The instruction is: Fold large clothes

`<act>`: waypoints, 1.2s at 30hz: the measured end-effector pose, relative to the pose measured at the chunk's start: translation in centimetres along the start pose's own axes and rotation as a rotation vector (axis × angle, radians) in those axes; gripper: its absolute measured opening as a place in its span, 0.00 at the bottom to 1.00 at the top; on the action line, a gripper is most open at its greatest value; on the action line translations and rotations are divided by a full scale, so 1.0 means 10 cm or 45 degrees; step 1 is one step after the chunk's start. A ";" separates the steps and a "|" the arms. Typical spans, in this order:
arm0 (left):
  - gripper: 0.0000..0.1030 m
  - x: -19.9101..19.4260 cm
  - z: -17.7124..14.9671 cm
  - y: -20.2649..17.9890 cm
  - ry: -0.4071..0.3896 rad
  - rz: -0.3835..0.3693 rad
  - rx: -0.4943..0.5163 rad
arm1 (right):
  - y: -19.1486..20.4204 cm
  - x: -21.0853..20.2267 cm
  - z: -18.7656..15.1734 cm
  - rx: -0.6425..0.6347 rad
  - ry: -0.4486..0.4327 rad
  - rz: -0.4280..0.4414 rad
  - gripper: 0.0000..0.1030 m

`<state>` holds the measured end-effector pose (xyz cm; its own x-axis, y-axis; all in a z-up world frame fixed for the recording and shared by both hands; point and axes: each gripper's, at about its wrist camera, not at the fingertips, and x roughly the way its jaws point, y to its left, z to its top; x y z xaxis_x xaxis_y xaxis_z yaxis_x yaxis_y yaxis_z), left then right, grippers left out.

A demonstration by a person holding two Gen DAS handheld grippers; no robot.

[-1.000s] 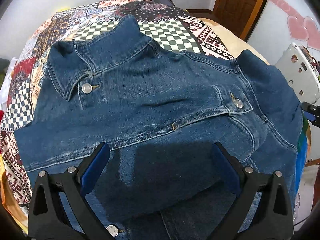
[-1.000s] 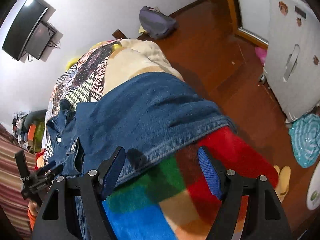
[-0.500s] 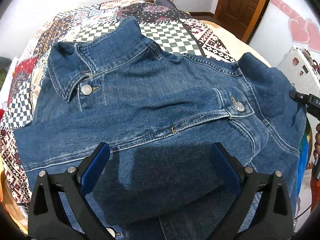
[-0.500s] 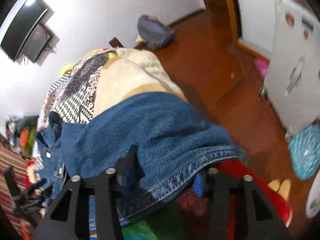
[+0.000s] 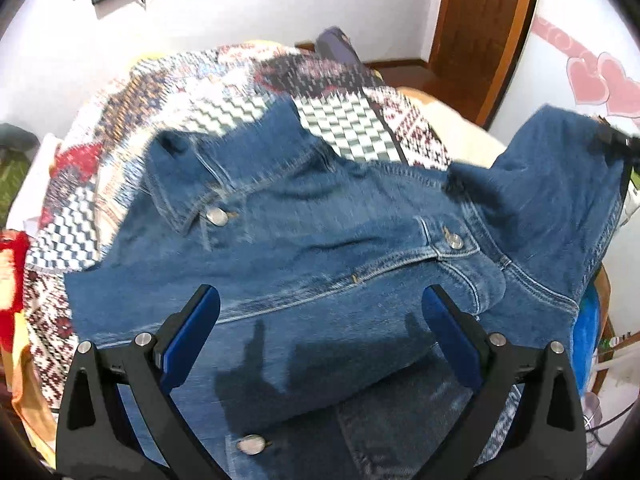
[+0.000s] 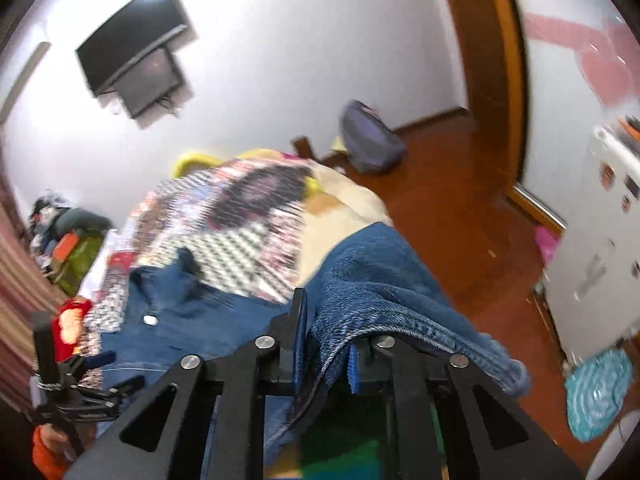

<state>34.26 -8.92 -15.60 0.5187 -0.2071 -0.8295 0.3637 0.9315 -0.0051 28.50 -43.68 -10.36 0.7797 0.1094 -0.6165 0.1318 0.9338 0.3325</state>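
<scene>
My right gripper (image 6: 326, 344) pinches the hem of the denim jacket (image 5: 320, 248), pads pressed together on the cloth. My left gripper (image 5: 320, 336) hangs over the jacket front, fingers spread, nothing between them. The jacket lies on the patterned bedspread (image 5: 224, 80), collar toward 11 o'clock, sleeve raised at 2 o'clock.

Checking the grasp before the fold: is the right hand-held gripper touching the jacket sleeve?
Touching. In the right wrist view the right hand-held gripper is shut on the denim sleeve, cuff fabric pinched between its blue pads.
</scene>
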 end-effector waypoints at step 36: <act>0.99 -0.82 -0.82 1.33 -0.136 0.129 -0.330 | 2.47 1.69 -1.56 -0.493 0.984 0.344 0.12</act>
<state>28.52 7.65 -13.41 0.6255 -0.1266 -0.7699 0.1031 0.9915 -0.0793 35.36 -13.45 -23.70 0.1078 0.4090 -0.9061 -0.3198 0.8773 0.3580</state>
